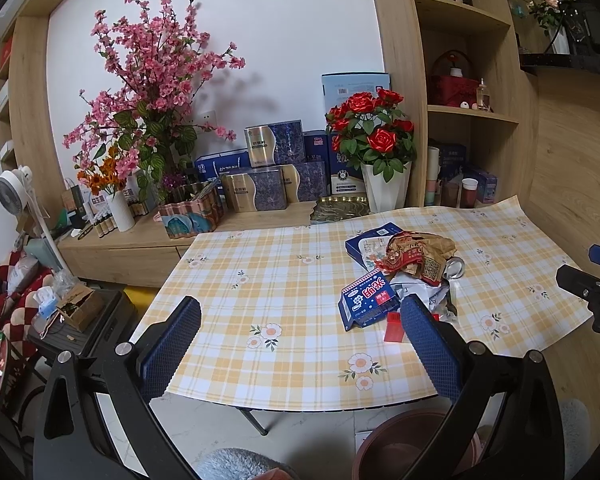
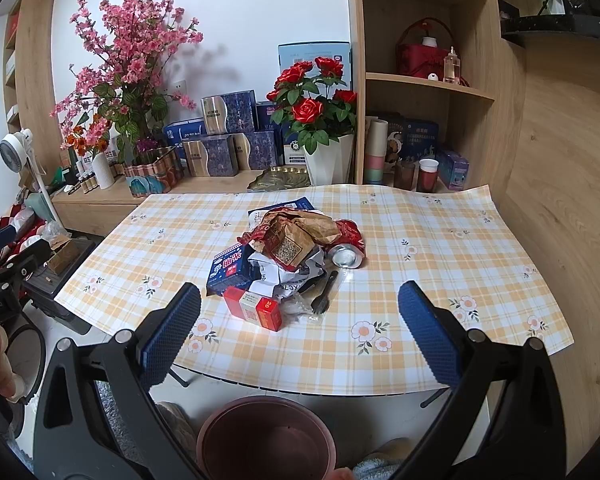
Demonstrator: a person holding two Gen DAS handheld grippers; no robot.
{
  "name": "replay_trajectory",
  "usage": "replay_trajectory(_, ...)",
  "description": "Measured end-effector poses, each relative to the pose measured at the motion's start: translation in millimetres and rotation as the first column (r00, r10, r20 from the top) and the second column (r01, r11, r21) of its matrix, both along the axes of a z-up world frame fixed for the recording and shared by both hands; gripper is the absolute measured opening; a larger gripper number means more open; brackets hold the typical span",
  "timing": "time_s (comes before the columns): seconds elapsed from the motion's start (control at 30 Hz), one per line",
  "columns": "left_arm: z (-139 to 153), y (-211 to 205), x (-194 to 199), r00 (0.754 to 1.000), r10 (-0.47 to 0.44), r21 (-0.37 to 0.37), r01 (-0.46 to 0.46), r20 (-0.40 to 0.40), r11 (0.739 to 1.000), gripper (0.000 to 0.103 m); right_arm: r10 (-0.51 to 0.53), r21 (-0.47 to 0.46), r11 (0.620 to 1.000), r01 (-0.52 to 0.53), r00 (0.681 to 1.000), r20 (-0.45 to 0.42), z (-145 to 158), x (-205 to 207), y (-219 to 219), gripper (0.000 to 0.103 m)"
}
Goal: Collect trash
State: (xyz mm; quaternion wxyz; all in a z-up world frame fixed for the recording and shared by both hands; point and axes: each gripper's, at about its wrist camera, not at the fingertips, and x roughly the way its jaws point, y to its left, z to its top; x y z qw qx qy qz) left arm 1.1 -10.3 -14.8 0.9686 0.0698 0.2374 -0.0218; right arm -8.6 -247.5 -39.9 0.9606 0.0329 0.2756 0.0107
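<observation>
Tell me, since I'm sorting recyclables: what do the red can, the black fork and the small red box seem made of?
Red can: likely thin aluminium, with a shiny silver end and a dented, crumpled body. Black fork: probably plastic, glossy, thin and uniformly black. Small red box: apparently printed cardboard, with sharp folded edges and a slight sheen.

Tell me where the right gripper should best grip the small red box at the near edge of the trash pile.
Probably across the red box's two long sides, from above and the near side. It lies flat in front of the pile, apart from the black fork, its near end unobstructed. The right gripper hangs open just short of it.
</observation>
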Motion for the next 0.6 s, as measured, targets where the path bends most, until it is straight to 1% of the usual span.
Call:
replay_trajectory(0.17, -2.2, -0.7, -0.3, 1.0, -0.001, 0.0, 0.001, -0.001, 1.0, 0.098, -0.001, 0.001, 1.0, 0.001, 1.0, 0.001, 2.8, -0.3, 2.1, 0.097)
replay_trajectory(0.3, -5.3, -1.8, -0.8, 1.0, 0.001, -0.001, -0.001, -0.001, 1.0, 0.098, 0.0, -0.001, 1.0, 0.0, 1.0, 0.002, -1.6, 0.6, -1.2, 0.097)
replay_trajectory(0.6, -3.6, 0.7, 0.3, 1.0, 0.002, -0.002, -0.002, -0.002, 1.0, 0.098, -0.001, 0.003, 1.0, 0.001, 1.0, 0.001, -0.3, 1.7, 0.0, 0.097)
